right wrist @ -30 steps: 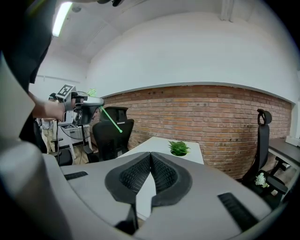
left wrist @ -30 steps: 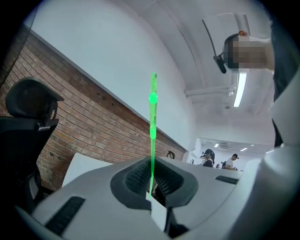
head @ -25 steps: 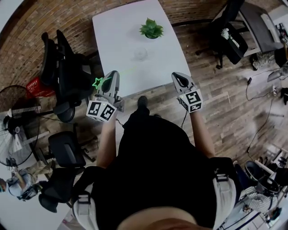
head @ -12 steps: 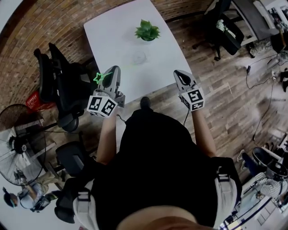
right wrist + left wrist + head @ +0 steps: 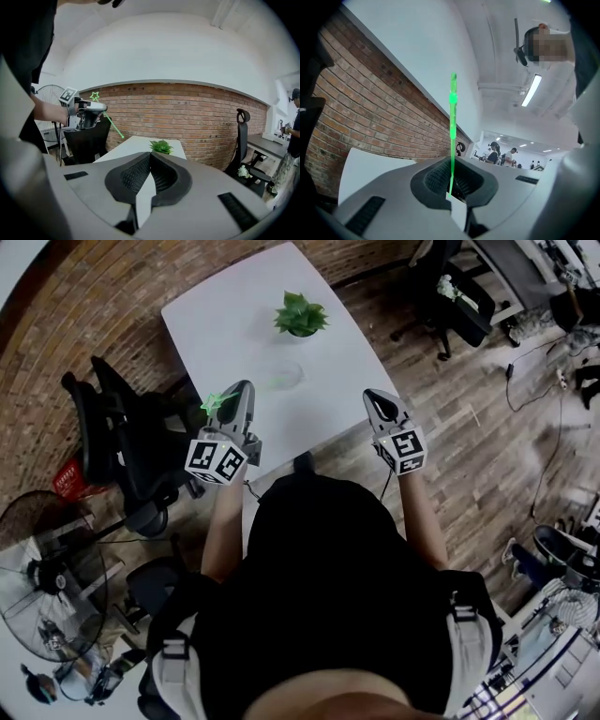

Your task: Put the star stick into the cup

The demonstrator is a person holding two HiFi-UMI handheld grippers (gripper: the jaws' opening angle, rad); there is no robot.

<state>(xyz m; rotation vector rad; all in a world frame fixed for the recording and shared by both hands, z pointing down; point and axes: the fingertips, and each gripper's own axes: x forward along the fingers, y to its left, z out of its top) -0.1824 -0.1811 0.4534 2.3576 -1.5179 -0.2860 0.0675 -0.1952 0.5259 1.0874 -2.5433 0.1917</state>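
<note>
Firstly, the star stick is a thin, bright green rod with an outlined star at one end. It sits in the left part of the head view, above the lower left edge of the white table. Its thin end slants toward the cup, a clear round one, hardly visible on the smooth top. Whether the tip reaches the cup I cannot tell.

The left gripper presses its ribbed dark pads together on the rod, and the star stands out at the jaws' left side. The right gripper hangs near the table's lower right corner, with its jaws closed on nothing.

A leafy green plant stands beyond the cup, and the white top spreads wide around both. Black chairs crowd the table's left side, and the wooden floor lies at the right.
</note>
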